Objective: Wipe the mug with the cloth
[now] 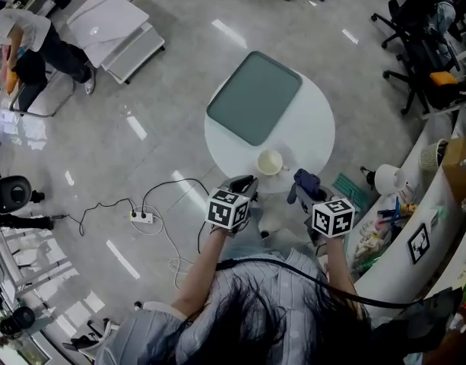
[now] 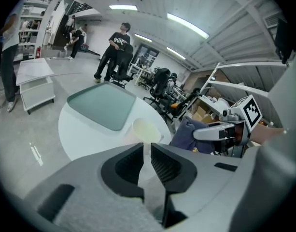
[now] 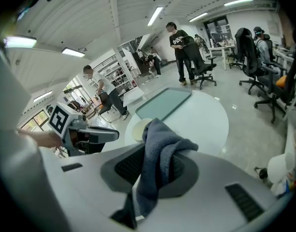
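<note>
Right tongs (image 3: 160, 162) pinching bunched blue-grey cloth (image 3: 160, 141), left tongs (image 2: 147, 151) pressed together, cream mug (image 1: 270, 162) upright

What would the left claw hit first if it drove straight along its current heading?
Most likely the cream mug: it sits directly past the left claw tips, on the round white table. Depth is unclear, so the claw might touch the table just short of the mug instead.
</note>
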A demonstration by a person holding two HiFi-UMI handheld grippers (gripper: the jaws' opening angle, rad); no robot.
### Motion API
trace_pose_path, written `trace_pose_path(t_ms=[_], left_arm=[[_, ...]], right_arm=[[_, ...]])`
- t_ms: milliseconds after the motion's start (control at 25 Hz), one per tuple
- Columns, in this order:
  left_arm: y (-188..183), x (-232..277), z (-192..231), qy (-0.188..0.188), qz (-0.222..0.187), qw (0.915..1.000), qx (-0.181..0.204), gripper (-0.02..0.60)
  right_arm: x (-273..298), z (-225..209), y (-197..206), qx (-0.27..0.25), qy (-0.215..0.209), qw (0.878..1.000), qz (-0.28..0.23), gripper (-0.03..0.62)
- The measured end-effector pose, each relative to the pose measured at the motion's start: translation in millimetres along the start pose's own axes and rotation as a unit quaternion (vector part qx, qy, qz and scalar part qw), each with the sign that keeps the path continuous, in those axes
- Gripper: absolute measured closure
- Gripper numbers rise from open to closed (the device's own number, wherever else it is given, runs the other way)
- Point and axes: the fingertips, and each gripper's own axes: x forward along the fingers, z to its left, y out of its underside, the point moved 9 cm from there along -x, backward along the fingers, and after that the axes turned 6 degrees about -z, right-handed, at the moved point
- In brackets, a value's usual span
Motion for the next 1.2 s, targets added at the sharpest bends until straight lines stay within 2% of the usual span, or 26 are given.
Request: trace_pose_path(t_ms=[120,240,360,480,680,840,1000,1200], left_arm=[[-7,4,7,0.013,0.001,0.9999,-0.011,0.544],[-12,2,11,0.02,-0.003,0.9994,-0.029,0.49],[-18,4,14,0.019,-0.006,0.9991,-0.037,0.485],[-22,11,12,0.029,0.001,0.9995,-0.015,0.485],[-31,23,-1,0.04,0.028,0.9976,0.049,0.485],[-46,30,-3,0.031,0.044,0.9936,0.099,0.485],[-61,34,7,0.015,0.063,0.9912,0.115,0.485],[-65,49,11,0.026,0.132,0.9806,0.143,0.485]], right_arm=[[10,-4,-12,-0.016,-0.006,1.0,-0.005,0.514],[18,-5,-26,-0.039,-0.019,0.999,-0.004,0.514],[28,-9,-41,-0.069,-0.043,0.997,0.003,0.514],[39,-18,-54,-0.104,-0.071,0.992,0.019,0.514],[56,-34,-77,-0.158,-0.12,0.979,0.047,0.514],[79,-38,-94,-0.212,-0.17,0.959,0.084,0.514],[113,-32,-107,-0.259,-0.237,0.928,0.121,0.514],[147,-26,-110,-0.279,-0.33,0.889,0.153,0.514]])
